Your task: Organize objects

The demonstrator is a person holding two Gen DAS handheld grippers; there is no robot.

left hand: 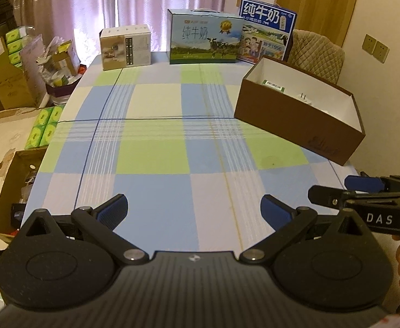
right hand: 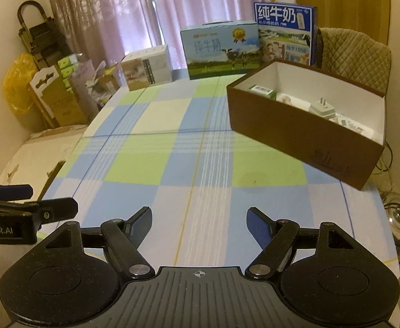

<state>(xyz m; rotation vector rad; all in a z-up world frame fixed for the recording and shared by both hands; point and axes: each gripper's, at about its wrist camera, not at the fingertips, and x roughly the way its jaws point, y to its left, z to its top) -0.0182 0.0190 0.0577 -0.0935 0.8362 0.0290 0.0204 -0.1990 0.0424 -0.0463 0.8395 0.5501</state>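
From my remote feed: daylight glows through pink curtains [left hand: 90, 5] behind the checked table [left hand: 156, 153]; a quilted chair [right hand: 356, 54] stands by a wooden door [right hand: 342, 0] — cream walls, twin wall sockets [left hand: 375, 47]; cardboard boxes [left hand: 5, 82] crowd the left floor.

Blue, green and cream checked tablecloth [left hand: 156, 158]; brown box [right hand: 304, 136] with white interior; pink curtains [left hand: 90, 0].

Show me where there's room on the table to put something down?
The checked tablecloth is bare from both open grippers up to the three cartons at the far edge. The right side is crowded by the brown box, already holding a plug and small packets.
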